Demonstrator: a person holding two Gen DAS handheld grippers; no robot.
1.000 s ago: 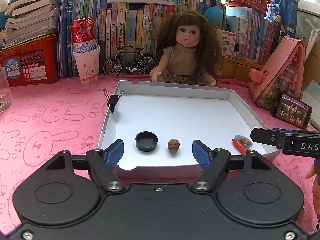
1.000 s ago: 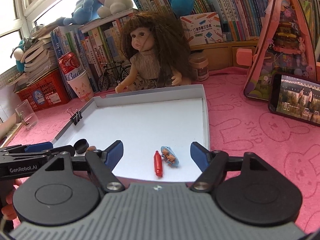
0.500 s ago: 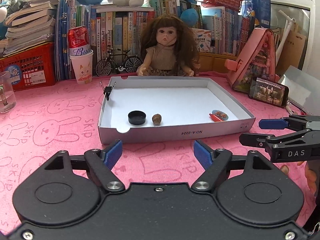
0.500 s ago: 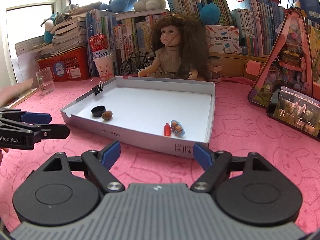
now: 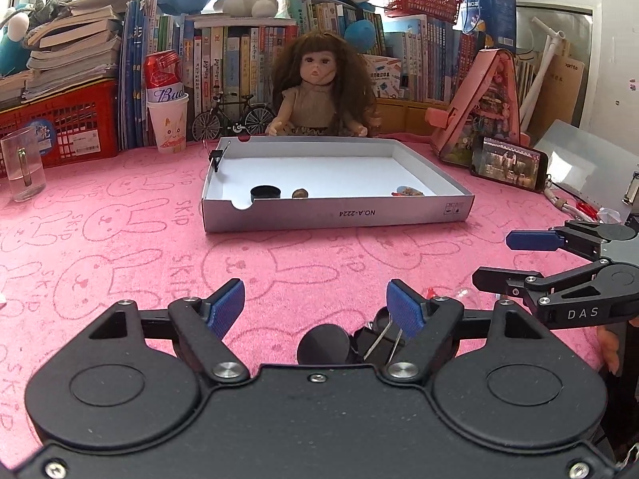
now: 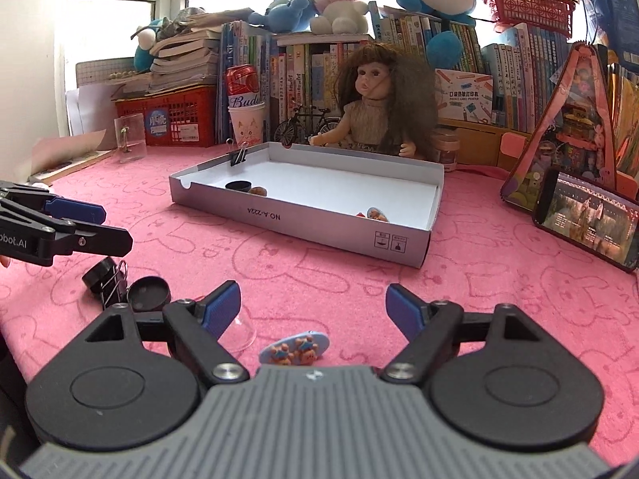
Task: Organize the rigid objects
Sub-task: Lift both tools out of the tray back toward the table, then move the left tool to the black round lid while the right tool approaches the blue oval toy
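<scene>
Cardboard tray (image 5: 331,211), long axis sideways (shallow)

Doll (image 5: 319,92) behind box (image 5: 335,209)

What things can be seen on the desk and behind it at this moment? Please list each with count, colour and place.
box: 1, white, mat centre
cap: 1, black, in box, left
nut: 1, brown, beside cap
bear tag: 1, blue, in box, right
loose cap: 1, black, mat, near side
binder clip: 1, black, touching loose cap
bear sticker: 1, blue, near side
doll: 1, brown-haired, behind box
phone: 1, black, right
left gripper: fingers open, empty
right gripper: fingers open, empty
</scene>
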